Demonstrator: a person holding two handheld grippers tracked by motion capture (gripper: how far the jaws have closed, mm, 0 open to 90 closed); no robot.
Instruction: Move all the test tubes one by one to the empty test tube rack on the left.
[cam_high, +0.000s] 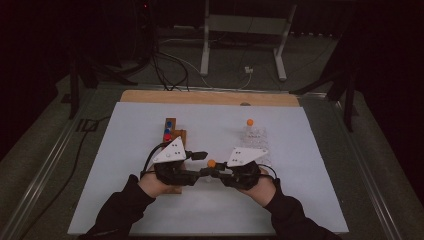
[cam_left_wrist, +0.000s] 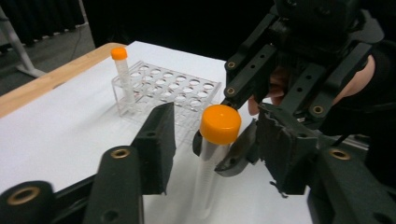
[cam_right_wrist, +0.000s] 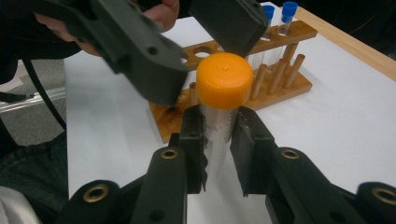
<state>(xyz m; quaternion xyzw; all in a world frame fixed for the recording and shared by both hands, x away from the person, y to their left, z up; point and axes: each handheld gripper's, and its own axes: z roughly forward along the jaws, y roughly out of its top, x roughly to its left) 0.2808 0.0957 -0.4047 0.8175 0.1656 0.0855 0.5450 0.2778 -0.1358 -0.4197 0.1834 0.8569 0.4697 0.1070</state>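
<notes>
The right gripper (cam_right_wrist: 218, 140) clamps a clear plastic tube with an orange screw cap (cam_right_wrist: 223, 79) upright above the white table sheet (cam_high: 125, 150) — the left gripper (cam_left_wrist: 212, 135) is half open around the cap, not pressing it.

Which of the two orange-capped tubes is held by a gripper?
The tube clamped in the right gripper; the other orange-capped tube stands in the clear rack.

Dark room — grey floor (cam_high: 310, 55).
A white-legged frame (cam_high: 242, 30) stood beyond the counter (cam_high: 210, 97) — cables (cam_high: 165, 65) trailed nearby.
</notes>
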